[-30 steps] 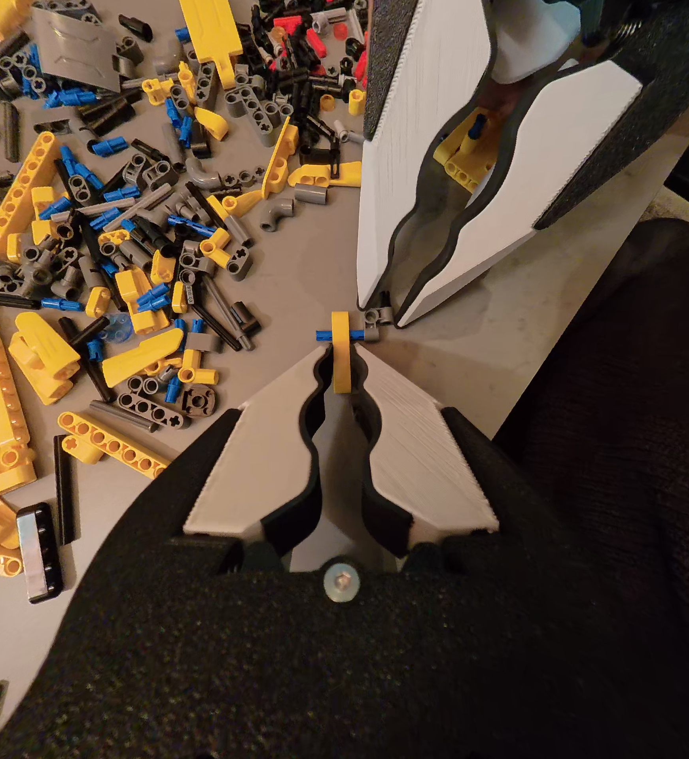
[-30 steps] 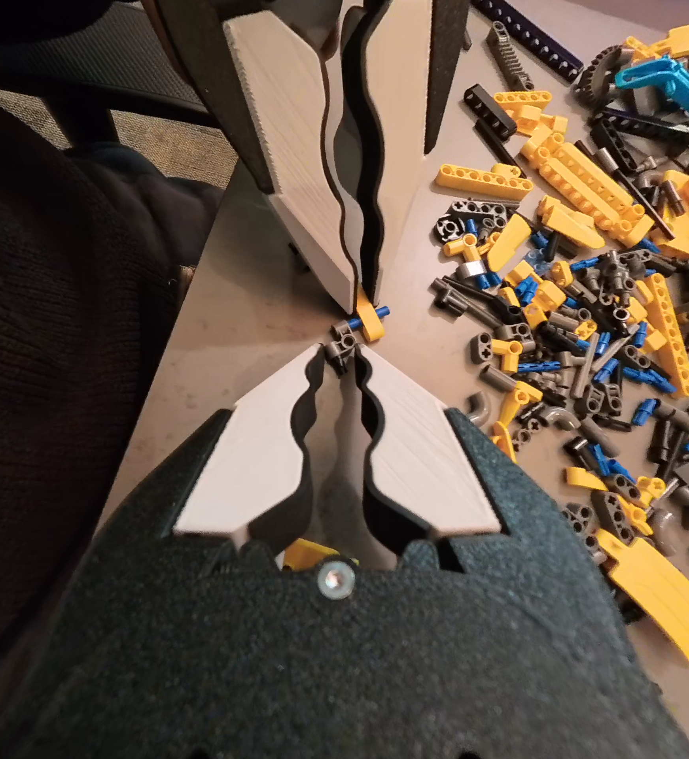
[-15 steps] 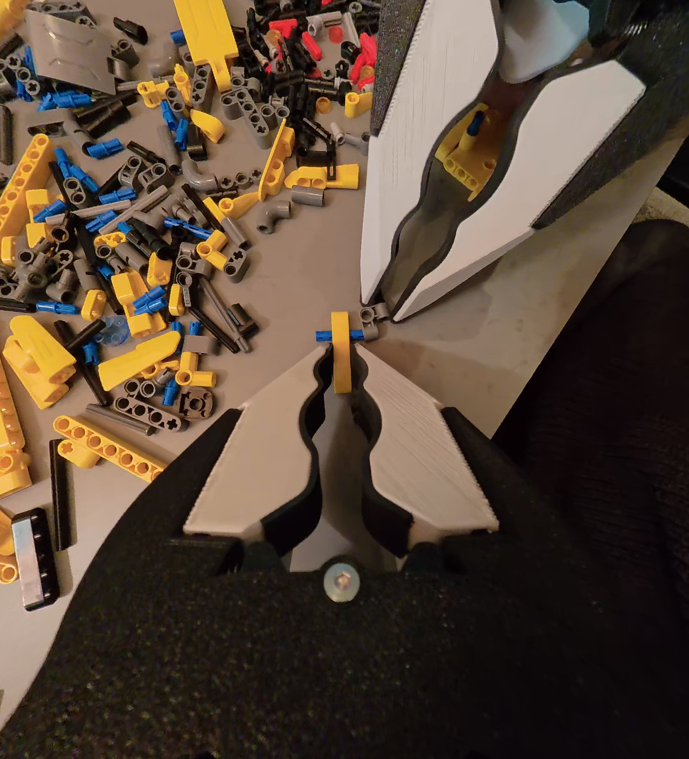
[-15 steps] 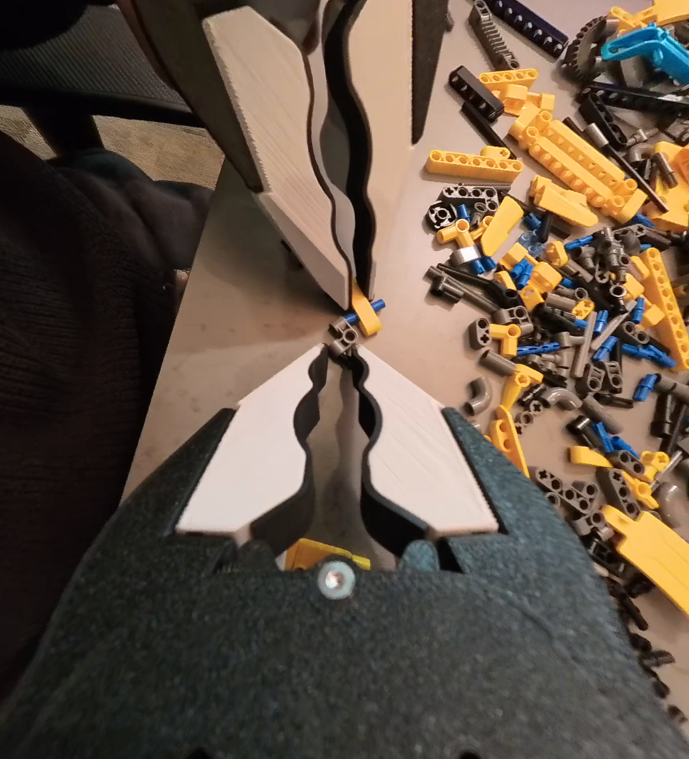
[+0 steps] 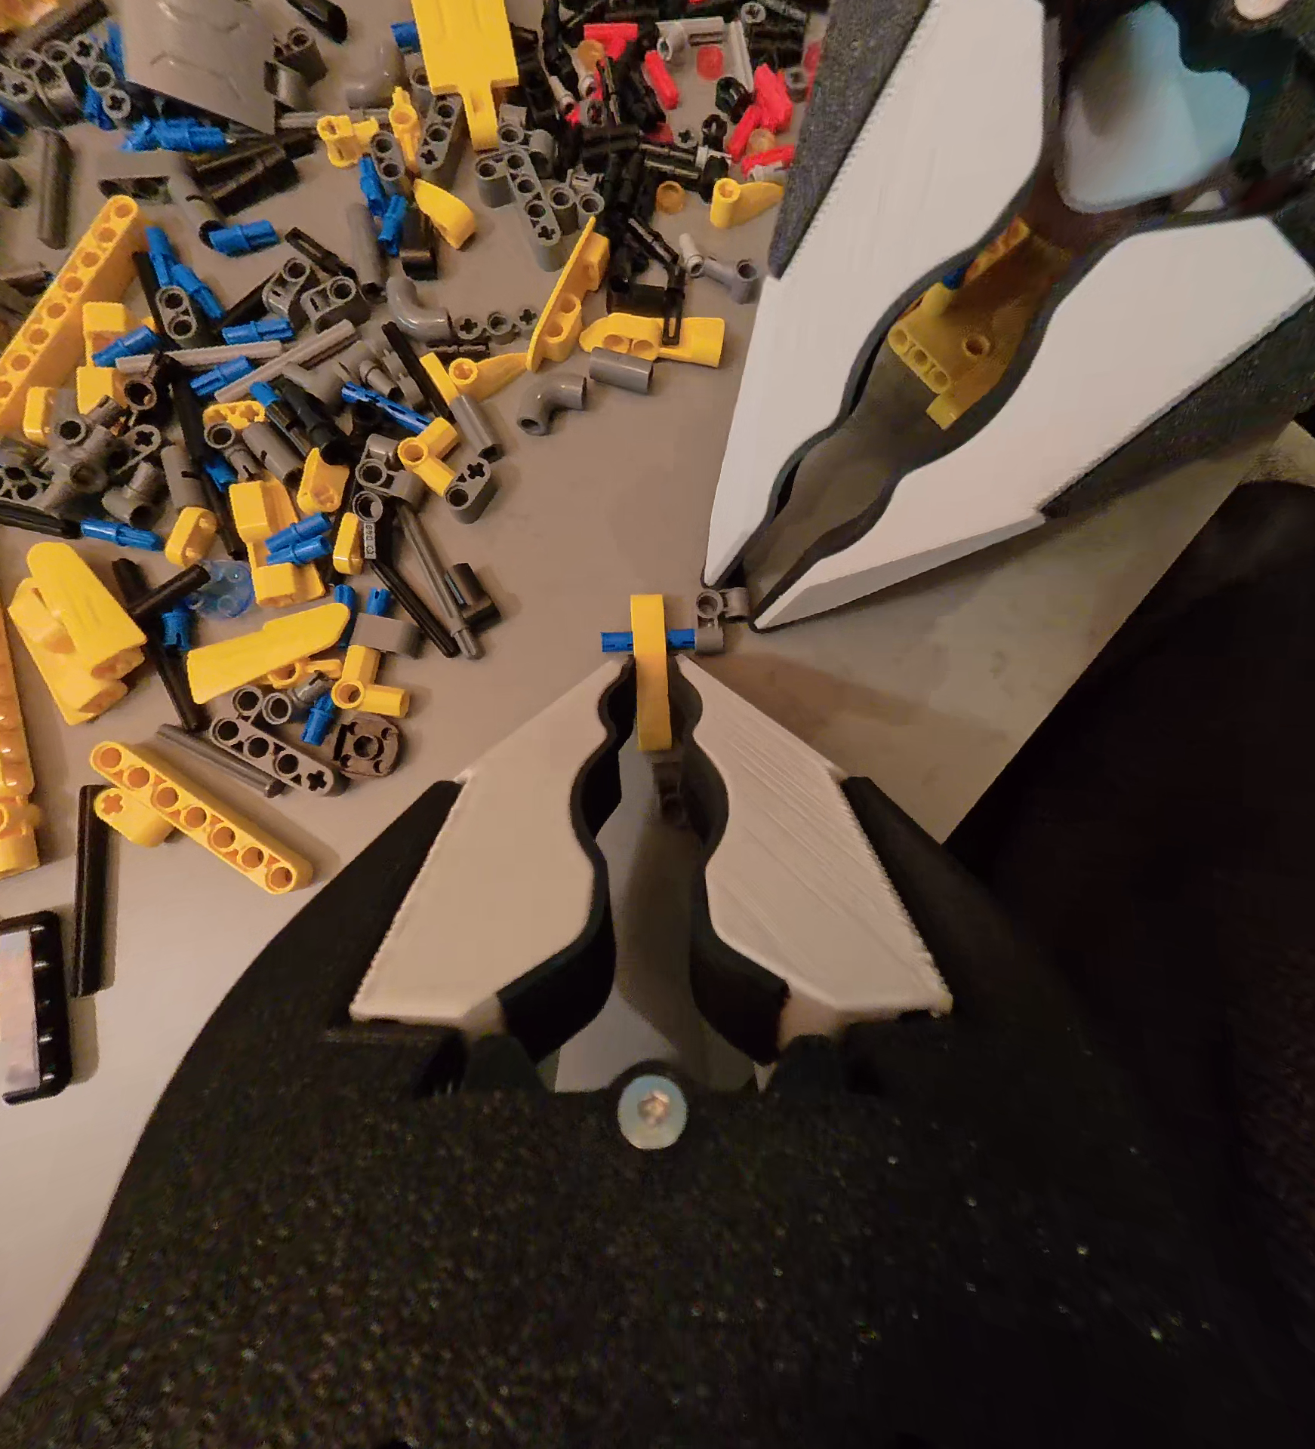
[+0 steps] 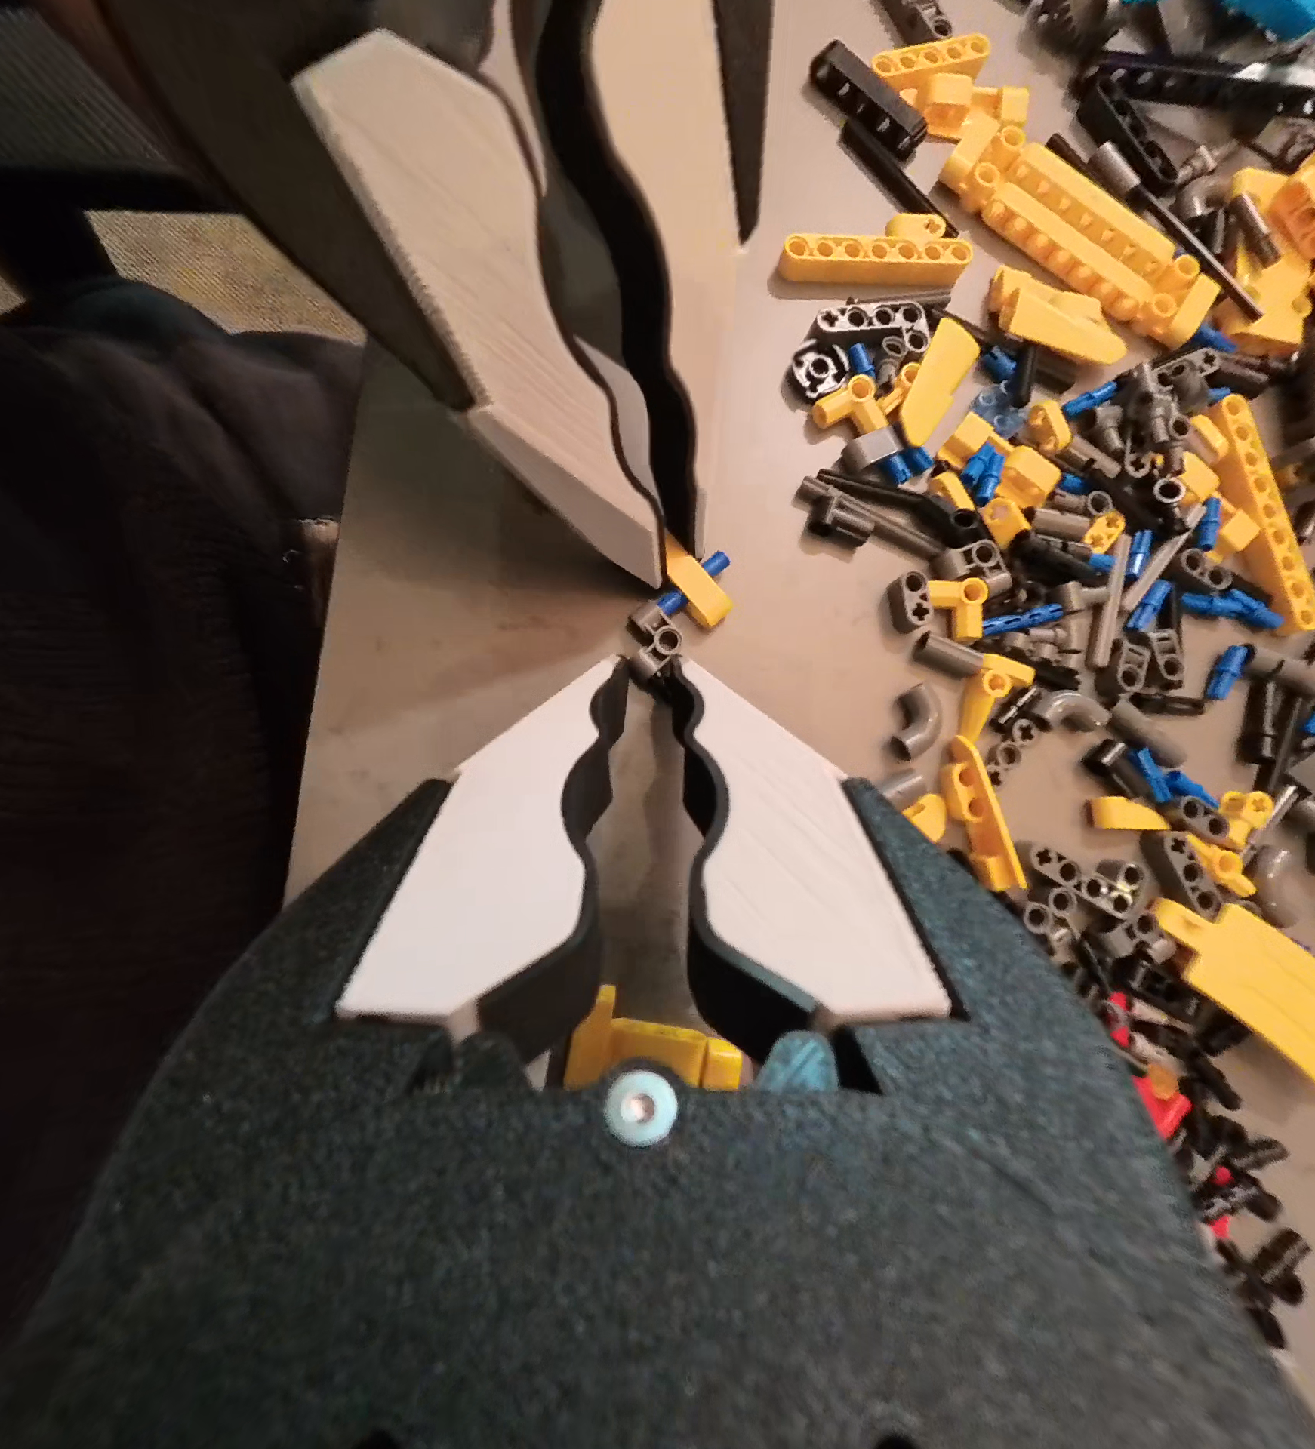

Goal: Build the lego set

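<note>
Left gripper [image 5: 650,666], white wedge fingers on a black textured body, tilted down over the near edge of the grey tabletop [image 5: 599,533]; tips pinched on a short yellow plastic beam [image 5: 650,674] held edge-on and upright, clear of the table. A thin blue plastic pin [image 5: 648,639] runs crosswise through the beam's upper end, sticking out both sides. Right gripper [image 6: 653,666] comes in from the opposite side, angled steeply so the two tools meet nearly tip to tip; its tips are closed on a small grey plastic connector with round holes [image 6: 658,639]. The connector's far end touches the blue pin's end, just beside the yellow beam; whether the pin is seated in it cannot be told. In the left wrist view the same grey connector [image 5: 717,619] sits between the right tool's tips and the pin. Beyond both tools, a dense scatter of loose yellow, blue, grey and black plastic building pieces [image 5: 246,439] covers the table, with red ones at the far side. A dark knitted sleeve [image 6: 90,706] fills the side of each view next to the table edge.
</note>
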`<state>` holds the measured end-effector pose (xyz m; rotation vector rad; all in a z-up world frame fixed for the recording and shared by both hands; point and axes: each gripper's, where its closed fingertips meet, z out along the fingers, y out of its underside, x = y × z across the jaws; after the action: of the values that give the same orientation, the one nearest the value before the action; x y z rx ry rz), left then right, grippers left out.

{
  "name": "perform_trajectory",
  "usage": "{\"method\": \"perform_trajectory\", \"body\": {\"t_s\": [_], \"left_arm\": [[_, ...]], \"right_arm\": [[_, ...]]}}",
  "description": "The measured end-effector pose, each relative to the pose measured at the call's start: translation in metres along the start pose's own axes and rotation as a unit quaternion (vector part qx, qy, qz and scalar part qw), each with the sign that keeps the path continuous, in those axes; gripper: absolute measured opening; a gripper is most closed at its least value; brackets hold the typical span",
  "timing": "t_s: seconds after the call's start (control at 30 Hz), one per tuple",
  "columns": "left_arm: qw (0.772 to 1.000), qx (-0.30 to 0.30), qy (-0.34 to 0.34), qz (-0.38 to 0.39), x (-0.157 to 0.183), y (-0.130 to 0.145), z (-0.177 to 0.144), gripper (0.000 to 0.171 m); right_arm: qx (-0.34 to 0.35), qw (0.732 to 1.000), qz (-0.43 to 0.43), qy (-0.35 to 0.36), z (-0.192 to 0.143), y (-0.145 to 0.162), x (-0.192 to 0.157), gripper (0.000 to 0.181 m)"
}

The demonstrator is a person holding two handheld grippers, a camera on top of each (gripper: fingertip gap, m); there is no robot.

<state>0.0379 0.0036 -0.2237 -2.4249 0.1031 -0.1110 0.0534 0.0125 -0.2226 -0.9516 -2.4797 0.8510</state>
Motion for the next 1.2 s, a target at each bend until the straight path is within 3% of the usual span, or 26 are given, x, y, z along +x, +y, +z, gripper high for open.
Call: {"method": "perform_trajectory", "body": {"t_s": [0.13,0.33,0.67,1.2], "left_arm": [[1.000,-0.004,0.013,0.000,-0.0001,0.0002,-0.0002,0.007],[1.000,-0.010,0.009,0.014,-0.0002,0.0002,0.0000,0.007],[0.999,-0.011,0.011,0.030,0.0008,0.0000,0.0004,0.007],[0.998,-0.018,-0.007,0.060,0.0002,0.0006,0.0006,0.007]], "right_arm": [[0.001,1.000,-0.006,0.013,0.0002,-0.0002,0.0001,0.011],[0.014,0.997,0.070,-0.027,-0.0002,0.0000,0.0005,0.011],[0.007,0.995,0.088,-0.039,-0.0020,-0.0002,-0.0009,0.010],[-0.017,0.998,0.056,0.037,0.0004,0.0000,0.0000,0.010]]}}
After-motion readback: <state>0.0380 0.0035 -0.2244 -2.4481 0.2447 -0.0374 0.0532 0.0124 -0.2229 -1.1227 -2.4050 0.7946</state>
